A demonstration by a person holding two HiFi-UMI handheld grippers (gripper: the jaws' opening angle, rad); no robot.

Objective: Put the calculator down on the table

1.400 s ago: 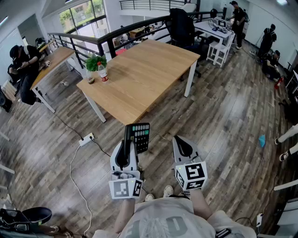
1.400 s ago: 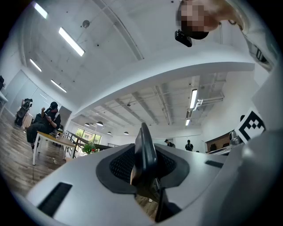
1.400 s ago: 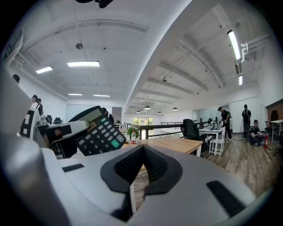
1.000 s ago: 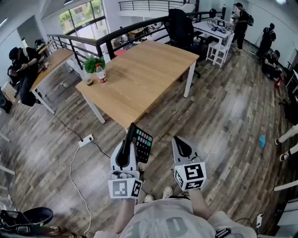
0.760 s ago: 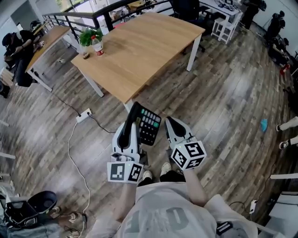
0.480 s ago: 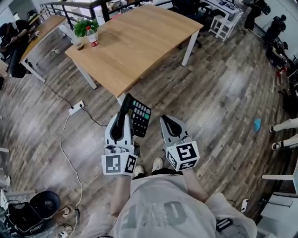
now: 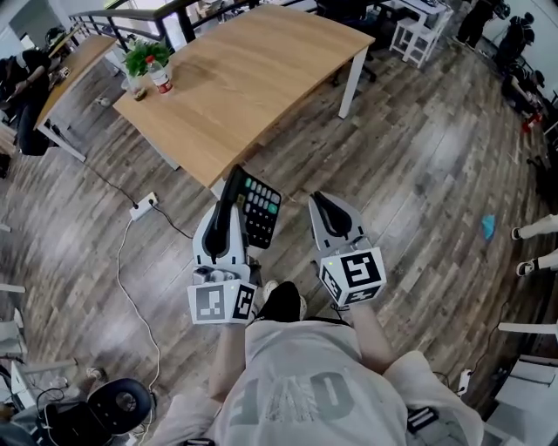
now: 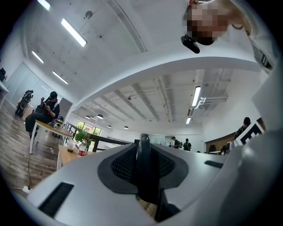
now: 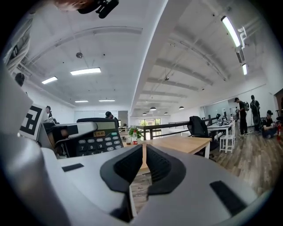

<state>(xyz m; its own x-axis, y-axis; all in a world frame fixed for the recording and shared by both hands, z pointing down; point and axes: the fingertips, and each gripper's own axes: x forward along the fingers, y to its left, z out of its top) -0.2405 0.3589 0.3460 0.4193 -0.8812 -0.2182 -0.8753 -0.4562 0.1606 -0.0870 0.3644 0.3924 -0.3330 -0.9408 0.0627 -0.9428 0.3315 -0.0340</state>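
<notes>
My left gripper [image 7: 234,185] is shut on a black calculator [image 7: 260,211]. The calculator stands on edge, keys facing right, just off the near corner of the wooden table [image 7: 253,78] and above the floor. From the left gripper view the calculator [image 8: 143,154] appears as a thin dark slab clamped between the jaws. My right gripper [image 7: 321,202] floats beside it to the right, shut with nothing in it. In the right gripper view the calculator [image 9: 95,137] is at the left and the table [image 9: 179,143] lies ahead of my right gripper [image 9: 143,165].
A potted plant [image 7: 137,59] and a bottle [image 7: 159,77] stand at the table's far left corner. A power strip [image 7: 144,207] with a white cable lies on the floor to the left. Another desk [image 7: 74,61], a black chair [image 7: 344,9] and people are around the room.
Both grippers have come nearer the table's near corner. The calculator, still held, has turned from facing up to standing more on edge. The view has tilted further down.
</notes>
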